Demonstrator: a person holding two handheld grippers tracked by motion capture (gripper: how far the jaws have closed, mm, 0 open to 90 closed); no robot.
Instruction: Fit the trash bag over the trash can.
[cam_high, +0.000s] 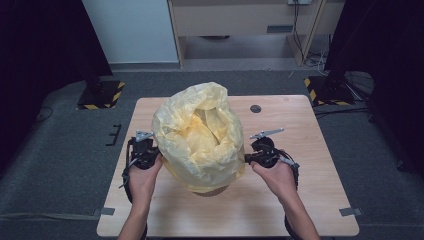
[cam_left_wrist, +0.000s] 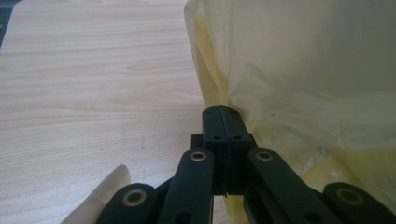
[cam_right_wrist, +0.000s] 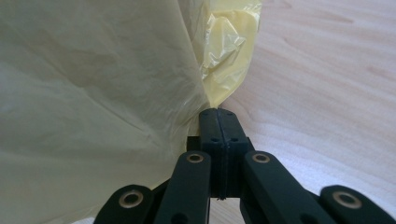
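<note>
A yellow plastic bag (cam_high: 197, 135) stands at the centre of the high view on the wooden table (cam_high: 300, 200), draped over a round container whose base (cam_high: 210, 191) peeks out below. Its long axis runs upright, mouth open toward the top. The left gripper (cam_high: 152, 150) pinches the bag's left edge with jaws pressed together; the right gripper (cam_high: 248, 158) likewise clamps its right edge.
</note>
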